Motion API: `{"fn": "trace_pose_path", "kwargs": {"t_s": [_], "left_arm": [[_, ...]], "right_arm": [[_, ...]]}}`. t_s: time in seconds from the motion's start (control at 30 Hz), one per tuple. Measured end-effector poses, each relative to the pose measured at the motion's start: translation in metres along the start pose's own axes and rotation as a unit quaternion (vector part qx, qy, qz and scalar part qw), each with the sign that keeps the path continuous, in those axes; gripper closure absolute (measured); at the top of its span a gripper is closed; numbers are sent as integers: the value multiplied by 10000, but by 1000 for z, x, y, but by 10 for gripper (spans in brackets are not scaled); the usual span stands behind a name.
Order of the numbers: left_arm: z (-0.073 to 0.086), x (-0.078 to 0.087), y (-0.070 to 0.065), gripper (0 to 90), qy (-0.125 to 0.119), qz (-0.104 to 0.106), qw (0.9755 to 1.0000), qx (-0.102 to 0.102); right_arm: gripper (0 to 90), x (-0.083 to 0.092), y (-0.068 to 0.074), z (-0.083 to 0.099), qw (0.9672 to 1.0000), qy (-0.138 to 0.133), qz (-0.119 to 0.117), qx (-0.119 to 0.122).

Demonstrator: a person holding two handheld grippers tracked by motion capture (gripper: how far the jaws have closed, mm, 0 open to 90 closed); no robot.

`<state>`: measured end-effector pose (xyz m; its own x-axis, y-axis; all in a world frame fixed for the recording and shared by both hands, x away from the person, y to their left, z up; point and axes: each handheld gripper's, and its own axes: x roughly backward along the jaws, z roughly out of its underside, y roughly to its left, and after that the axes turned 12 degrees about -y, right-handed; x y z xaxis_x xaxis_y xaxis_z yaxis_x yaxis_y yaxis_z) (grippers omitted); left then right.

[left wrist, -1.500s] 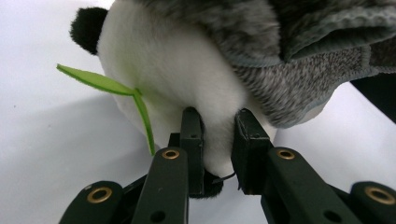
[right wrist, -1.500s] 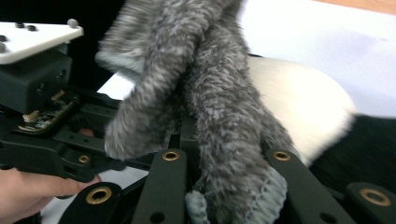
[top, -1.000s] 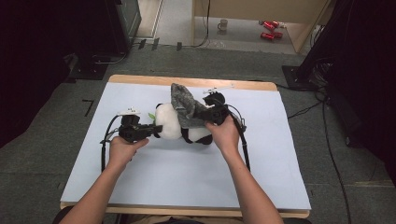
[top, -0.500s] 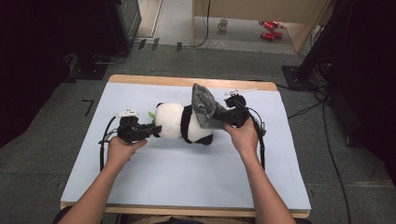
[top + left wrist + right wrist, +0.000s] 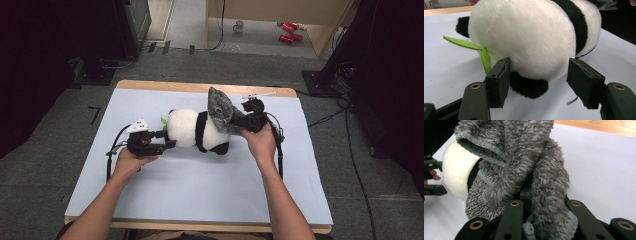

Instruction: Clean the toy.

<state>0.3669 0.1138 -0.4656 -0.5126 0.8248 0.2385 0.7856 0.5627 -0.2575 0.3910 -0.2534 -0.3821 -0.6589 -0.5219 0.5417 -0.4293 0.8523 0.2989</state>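
The left hand-held gripper [image 5: 537, 82] has just been opening, its jaws apart around the black-and-white plush panda [image 5: 197, 131]. The right hand-held gripper [image 5: 239, 122] clamps the fuzzy grey knitted garment [image 5: 524, 170] near the pale blue surface's [image 5: 200, 185] far edge, the near half open.

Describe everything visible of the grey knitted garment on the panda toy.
The grey garment looks like a small fuzzy knit sweater in mottled grey yarn, with ribbed blue-grey edging at its openings. One part lies over the rear end of the plush panda, which lies on the pale blue mat; the rest is bunched and lifted upward. The right gripper is shut on a fold of it, fabric spilling over both jaws. The left gripper is apart from it.
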Motion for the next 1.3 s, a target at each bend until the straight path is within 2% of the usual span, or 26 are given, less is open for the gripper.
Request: {"fn": "trace_pose_path", "kwargs": {"t_s": [0.1, 0.17, 0.23, 0.3, 0.37, 0.43, 0.53, 0.6, 0.67, 0.7, 0.8, 0.93, 1.03, 1.13, 1.2, 1.23, 1.3], "left_arm": [[3, -6, 1, 310, -64, -9, 9999, 100], [4, -8, 3, 311, -139, -15, 9998, 137], [7, -12, 3, 299, -130, -44, 9999, 6], [9, -16, 1, 292, -84, -160, 9995, -260], [10, -19, -2, 301, -88, -263, 9990, -361], [9, -20, -5, 348, -54, -377, 9983, -447], [7, -20, -8, 427, 28, -445, 9979, -475], [5, -20, -11, 509, 107, -484, 9975, -506], [0, -22, -16, 572, 244, -585, 9963, -577], [-3, -23, -18, 594, 309, -625, 9961, -546], [-12, -23, -22, 654, 451, -570, 9968, -332], [-24, -18, -31, 694, 673, -420, 9968, -53], [-33, -10, -39, 702, 704, -267, 9963, 407], [-41, -4, -46, 702, 784, -208, 9936, 791], [-46, -1, -50, 701, 795, -180, 9926, 895], [-50, 0, -54, 701, 818, -203, 9910, 1038], [-51, -2, -61, 697, 807, -224, 9902, 1115]], "right_arm": [[774, -5, -4, -2, 10000, 9, 47, -60], [775, -8, -4, -4, 10000, 12, 70, -52], [776, -10, -4, -4, 10000, -17, 52, -45], [776, -10, -4, -4, 10000, -36, 11, -18], [776, -10, -4, -2, 9999, -110, -42, 43], [777, -10, -5, 3, 9998, -186, -99, -1], [777, -8, -6, 7, 9996, -231, -147, 88], [776, -5, -6, 9, 9994, -229, -197, 151], [776, -3, -7, 10, 9991, -267, -229, 221], [775, -3, -9, 10, 9991, -245, -268, 196], [776, 2, -13, 8, 9992, -213, -293, 170], [777, 8, -17, 8, 9989, -253, -391, 70], [779, 18, -17, 3, 9981, -377, -485, 15], [782, 29, -8, -5, 9970, -500, -594, 79], [783, 36, 0, -11, 9956, -589, -713, 124], [783, 39, 4, -13, 9950, -628, -765, 148], [783, 45, 16, -18, 9928, -710, -936, 211]]}}
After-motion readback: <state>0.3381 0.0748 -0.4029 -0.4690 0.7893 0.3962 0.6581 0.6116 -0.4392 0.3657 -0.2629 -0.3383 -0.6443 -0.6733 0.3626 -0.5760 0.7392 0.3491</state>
